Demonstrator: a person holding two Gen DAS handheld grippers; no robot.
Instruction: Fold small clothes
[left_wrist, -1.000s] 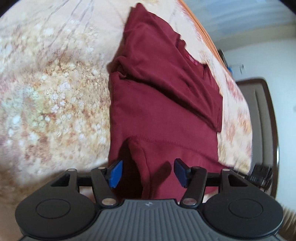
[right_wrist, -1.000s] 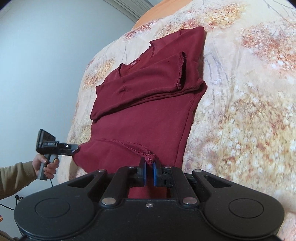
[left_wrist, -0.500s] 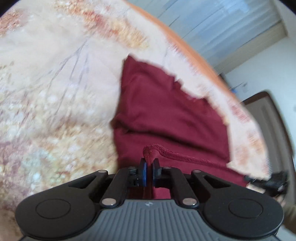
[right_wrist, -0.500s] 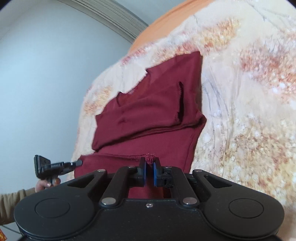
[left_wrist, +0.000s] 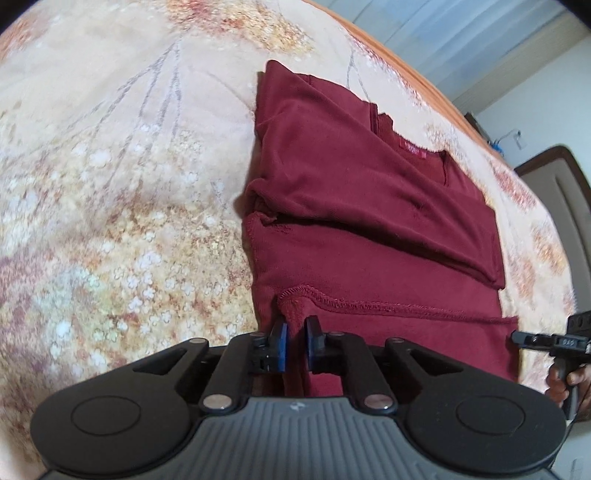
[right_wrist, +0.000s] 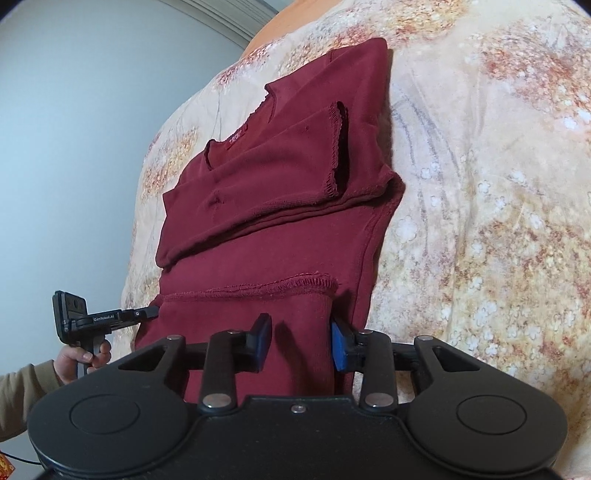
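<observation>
Releasing: our right gripper (right_wrist: 298, 343) has just been opening, hem loose between its jaws. Left gripper (left_wrist: 294, 345) pinches the hem. Shirt (right_wrist: 280, 206), centre frame on the bedspread (right_wrist: 480, 184), bottom fold laid.

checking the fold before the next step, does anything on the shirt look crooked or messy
Mostly tidy. The folded-up hem of the maroon shirt bunches at its corners, and its edge runs slightly slanted rather than parallel to the sleeves above. The left gripper pinches one corner, puckering it; nothing looks torn.

One maroon shirt (left_wrist: 369, 229), two grippers, one floral bedspread (left_wrist: 129, 184)
</observation>
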